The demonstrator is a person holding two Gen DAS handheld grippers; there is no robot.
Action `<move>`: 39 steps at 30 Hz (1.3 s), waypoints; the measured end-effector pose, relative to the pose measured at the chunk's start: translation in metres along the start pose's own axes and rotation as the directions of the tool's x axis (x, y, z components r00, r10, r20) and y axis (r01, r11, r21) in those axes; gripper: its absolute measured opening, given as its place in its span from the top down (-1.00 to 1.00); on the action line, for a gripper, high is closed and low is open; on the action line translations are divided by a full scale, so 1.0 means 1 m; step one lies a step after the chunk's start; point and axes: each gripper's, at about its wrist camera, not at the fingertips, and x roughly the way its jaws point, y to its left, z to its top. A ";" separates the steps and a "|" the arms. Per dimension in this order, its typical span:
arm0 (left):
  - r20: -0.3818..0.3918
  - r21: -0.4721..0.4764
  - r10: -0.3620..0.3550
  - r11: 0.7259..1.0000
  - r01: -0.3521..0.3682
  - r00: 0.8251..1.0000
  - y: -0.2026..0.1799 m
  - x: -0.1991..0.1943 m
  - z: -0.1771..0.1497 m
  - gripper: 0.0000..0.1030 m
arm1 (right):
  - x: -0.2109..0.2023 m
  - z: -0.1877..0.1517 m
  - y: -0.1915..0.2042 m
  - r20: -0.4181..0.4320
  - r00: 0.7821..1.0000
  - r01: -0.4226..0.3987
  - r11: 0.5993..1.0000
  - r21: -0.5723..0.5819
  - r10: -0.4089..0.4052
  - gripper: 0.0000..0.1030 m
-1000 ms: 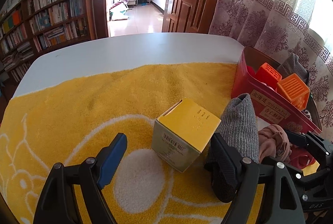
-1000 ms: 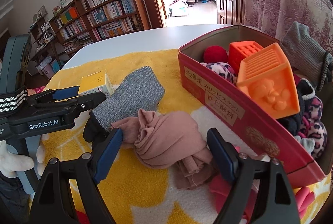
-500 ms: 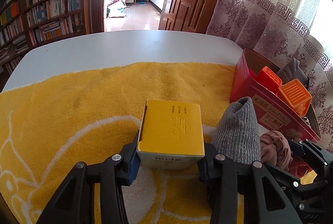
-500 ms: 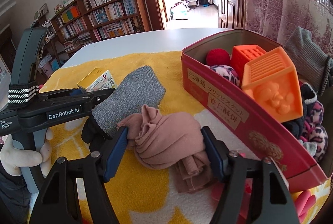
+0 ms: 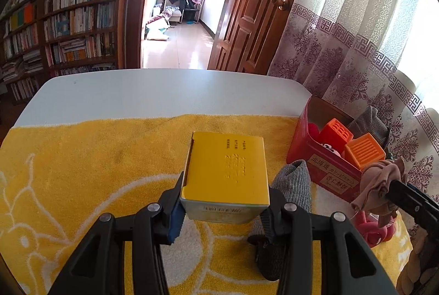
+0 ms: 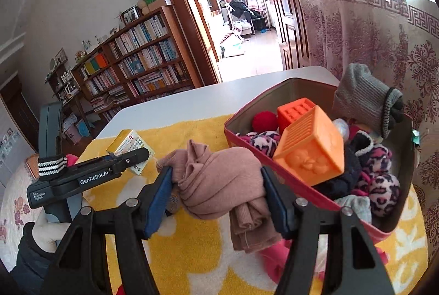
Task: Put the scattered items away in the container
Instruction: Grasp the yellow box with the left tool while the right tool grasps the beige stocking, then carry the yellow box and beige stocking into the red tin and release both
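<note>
The left gripper [image 5: 225,208] is clamped on a yellow box [image 5: 226,171], one pad against each side, and carries it clear of the yellow towel [image 5: 82,163] that covers the near part of the white table [image 5: 153,92]. The right gripper [image 6: 216,193] has a bunched pink cloth [image 6: 219,179] between its pads, which press into the fabric from both sides while the jaws are closing further; a loose fold of the cloth hangs below them. The container, a red tin [image 6: 323,201], stands at the right edge of the towel, by the table's right side and close to the patterned curtain [image 6: 370,34]. It is already crowded: two orange blocks [image 6: 312,149], a red ball [image 6: 264,120], leopard-print fabric [image 6: 381,185] and dark cloth fill it, and a grey glove [image 6: 359,100] is draped over its far rim. In the left wrist view a grey sock [image 5: 290,185] lies on the towel just right of the held box, between it and the tin's near wall, partly hidden behind the right finger. A pink item [image 5: 373,229] lies on the towel in front of the tin, below the lifted cloth. In the right wrist view the left gripper's body and the gloved hand [image 6: 46,229] on its handle sit to the left. A bookshelf [image 5: 63,28] and an open doorway [image 5: 178,20] stand beyond the table's far edge.
</note>
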 end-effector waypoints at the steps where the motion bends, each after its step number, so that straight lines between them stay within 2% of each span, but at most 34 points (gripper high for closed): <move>1: 0.005 0.002 -0.003 1.000 0.003 1.000 -0.002 -0.002 0.001 0.08 | -0.007 0.004 -0.006 0.023 1.000 0.008 1.000 0.022 -0.008 -0.32; 6: 0.016 0.030 -0.017 0.999 0.017 1.000 -0.017 -0.010 0.005 0.08 | -0.036 0.018 -0.041 0.110 0.990 0.069 0.988 0.138 -0.085 -0.32; 12: 0.017 0.054 -0.047 0.998 0.046 0.999 -0.039 -0.013 0.012 0.08 | -0.052 0.026 -0.083 0.139 0.972 0.154 0.957 0.246 -0.192 -0.32; 17: 0.020 0.078 -0.074 0.994 0.073 0.997 -0.065 -0.009 0.026 0.08 | -0.049 0.023 -0.097 0.142 0.944 0.255 0.931 0.262 -0.298 -0.33; 22: 0.019 0.104 -0.127 0.987 0.124 0.992 -0.102 0.006 0.046 0.08 | -0.037 0.014 -0.093 0.122 0.906 0.378 0.904 0.199 -0.406 -0.35; 25: -0.008 0.130 -0.149 0.980 0.148 0.989 -0.126 0.026 0.055 0.08 | -0.040 0.015 -0.088 0.144 0.900 0.384 0.906 0.181 -0.410 -0.48; 31: -0.072 0.133 -0.176 0.974 0.184 0.982 -0.154 0.070 0.061 0.08 | -0.052 0.014 -0.099 0.173 0.891 0.375 0.894 0.245 -0.421 -0.51; 34: -0.093 0.108 -0.179 0.976 0.189 0.979 -0.158 0.083 0.061 0.06 | -0.052 0.014 -0.106 0.168 0.893 0.364 0.889 0.276 -0.418 -0.52; 35: -0.106 0.093 -0.185 0.976 0.195 0.977 -0.158 0.087 0.061 0.00 | -0.052 0.013 -0.108 0.166 0.894 0.362 0.889 0.280 -0.416 -0.52; 37: -0.117 0.062 -0.186 0.979 0.194 0.976 -0.155 0.089 0.059 -0.67 | -0.051 0.013 -0.108 0.164 0.897 0.356 0.892 0.277 -0.409 -0.52; 39: -0.096 0.056 -0.180 0.981 0.186 0.979 -0.152 0.083 0.057 -0.70 | -0.051 0.012 -0.107 0.169 0.900 0.349 0.896 0.275 -0.403 -0.52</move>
